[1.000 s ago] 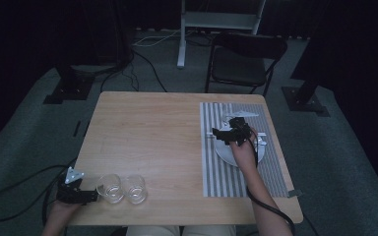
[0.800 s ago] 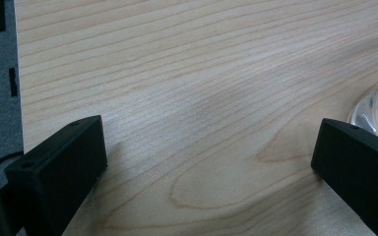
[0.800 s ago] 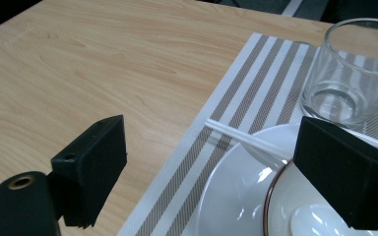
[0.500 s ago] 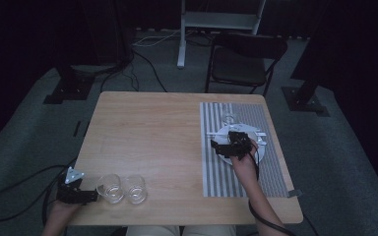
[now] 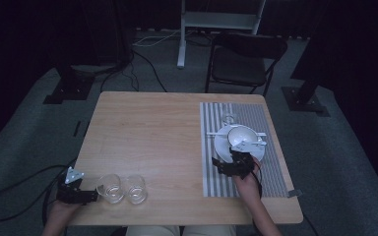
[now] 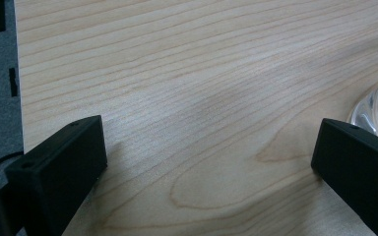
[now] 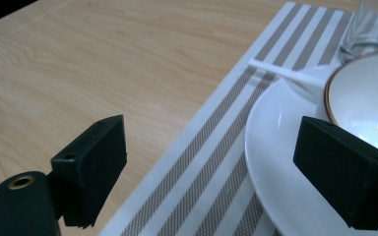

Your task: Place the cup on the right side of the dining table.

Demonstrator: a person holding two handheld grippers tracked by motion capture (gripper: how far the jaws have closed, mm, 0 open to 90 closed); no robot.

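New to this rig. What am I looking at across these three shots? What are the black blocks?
No robot here: a person at a wooden table holds a hand-held gripper in each hand. The high view looks down from above; each of the other two comes from a camera riding on one gripper, and the black blocks are its fingers. The left gripper is open beside two empty glasses. The right gripper is open over a striped placemat, by a white plate carrying a bowl. A third glass stands behind. Nothing is held.
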